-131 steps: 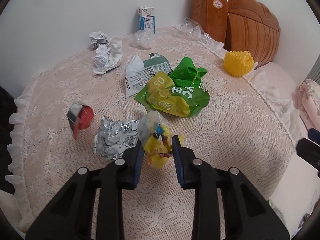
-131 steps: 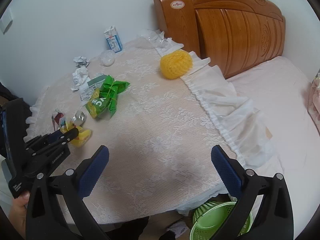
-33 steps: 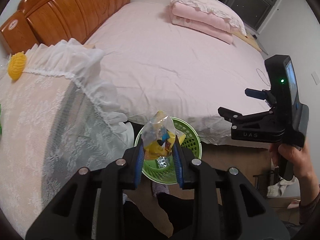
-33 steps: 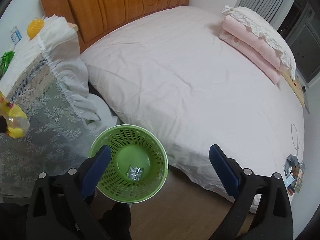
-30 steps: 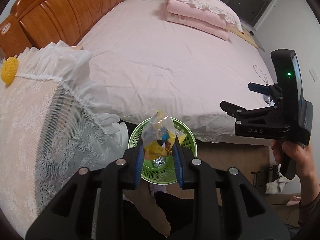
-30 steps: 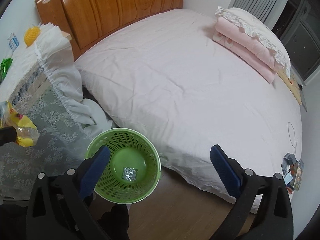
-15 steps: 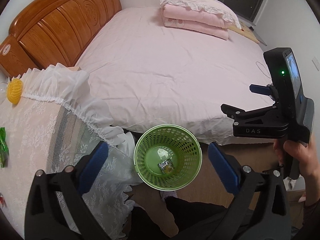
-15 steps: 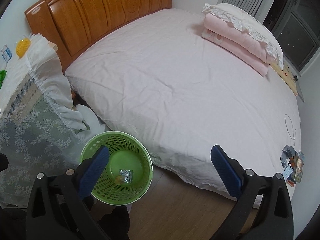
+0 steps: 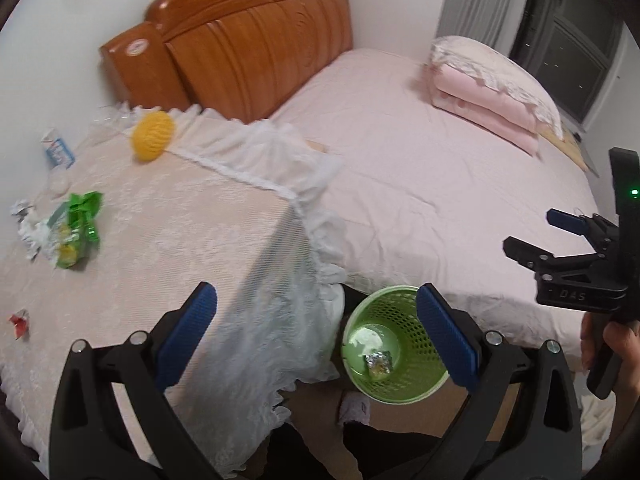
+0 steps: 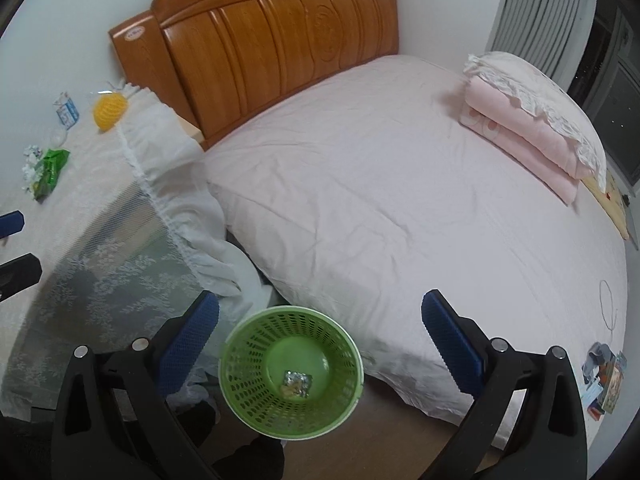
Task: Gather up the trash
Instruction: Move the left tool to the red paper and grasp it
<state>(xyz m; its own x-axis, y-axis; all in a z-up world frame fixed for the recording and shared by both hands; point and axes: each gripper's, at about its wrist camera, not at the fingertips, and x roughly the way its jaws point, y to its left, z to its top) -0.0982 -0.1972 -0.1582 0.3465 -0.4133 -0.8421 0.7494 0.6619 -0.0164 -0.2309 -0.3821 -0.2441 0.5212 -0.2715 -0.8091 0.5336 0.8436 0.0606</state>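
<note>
A green mesh trash basket (image 9: 420,376) stands on the floor between the lace-covered table (image 9: 168,216) and the bed; it also shows in the right wrist view (image 10: 248,392). Foil and yellow wrappers (image 9: 378,362) lie in its bottom. My left gripper (image 9: 316,332) is open and empty, above the table's corner and the basket. My right gripper (image 10: 320,340) is open and empty, over the basket. On the table lie a green snack bag (image 9: 78,220), crumpled white paper (image 9: 30,232), a red wrapper (image 9: 19,320), a yellow foam net (image 9: 153,140) and a milk carton (image 9: 58,152).
The pink bed (image 10: 400,200) with a wooden headboard (image 10: 260,36) fills the right side. Folded pink bedding (image 10: 532,136) lies at its far end. The right gripper's body (image 9: 592,276) and the hand holding it show at the right of the left wrist view.
My left gripper carried the yellow wrapper from the table to the basket, opened and dropped it in. It has since swung back left toward the table. The right gripper stayed open.
</note>
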